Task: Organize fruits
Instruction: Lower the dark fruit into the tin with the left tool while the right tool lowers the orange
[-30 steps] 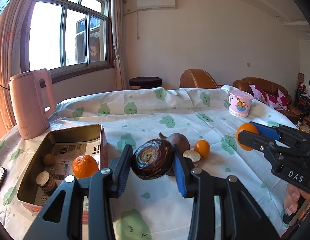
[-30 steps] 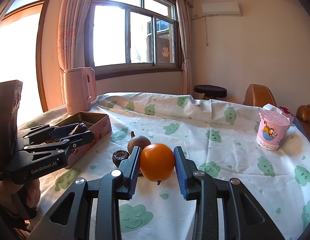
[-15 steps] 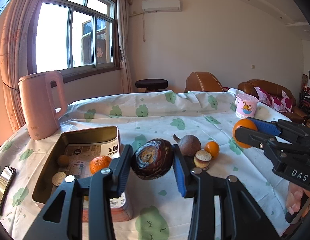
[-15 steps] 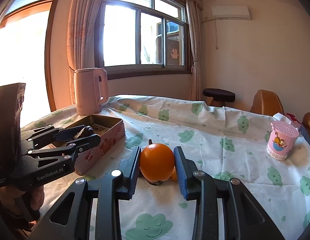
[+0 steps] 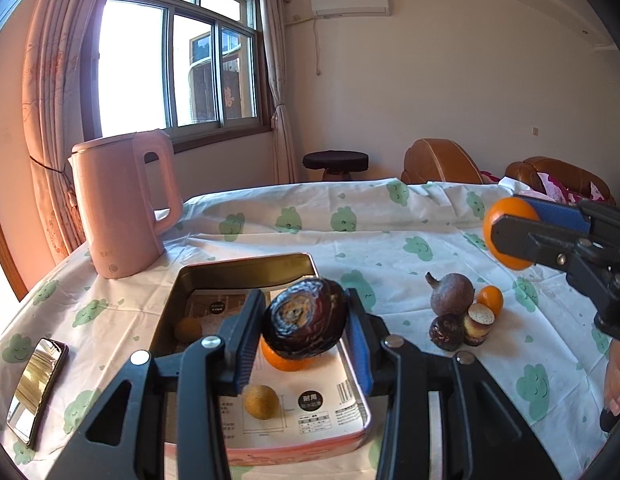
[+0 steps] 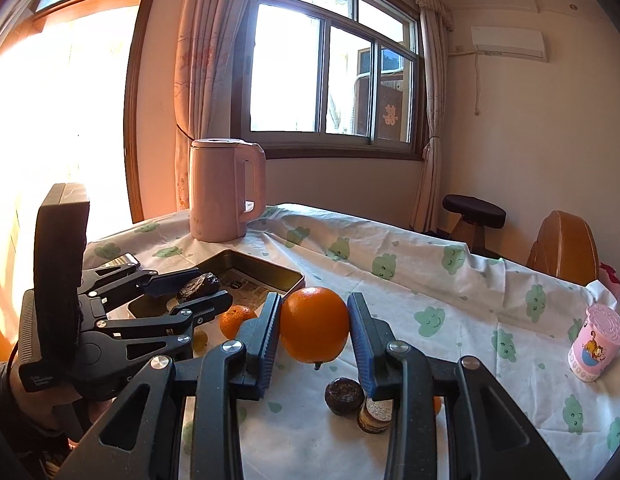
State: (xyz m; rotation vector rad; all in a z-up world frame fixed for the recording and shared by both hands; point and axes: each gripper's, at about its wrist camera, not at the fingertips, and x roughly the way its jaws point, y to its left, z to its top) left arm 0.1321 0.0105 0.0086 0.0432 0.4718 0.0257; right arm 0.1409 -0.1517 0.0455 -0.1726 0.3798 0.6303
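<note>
My left gripper (image 5: 306, 326) is shut on a dark wrinkled fruit (image 5: 304, 322) and holds it above the open metal tin (image 5: 246, 268). The tin holds an orange (image 5: 284, 360) and two small brownish fruits (image 5: 262, 402). My right gripper (image 6: 313, 330) is shut on a large orange (image 6: 313, 324) above the table, right of the tin (image 6: 262, 270); it also shows in the left wrist view (image 5: 509, 238). On the cloth lie a brown round fruit (image 5: 451, 294), a small orange (image 5: 490, 300), a dark small fruit (image 5: 445, 332) and a cut-topped piece (image 5: 478, 322).
A pink kettle (image 5: 124, 208) stands behind the tin at the left. A phone (image 5: 36, 384) lies near the left table edge. A pink cup (image 6: 595, 348) stands at the right of the table. A stool (image 5: 335, 162) and brown sofas (image 5: 441, 160) stand beyond the table.
My left gripper has moved left with the dark fruit, from beside the tin to over it. My right gripper has followed toward the tin with the orange still held.
</note>
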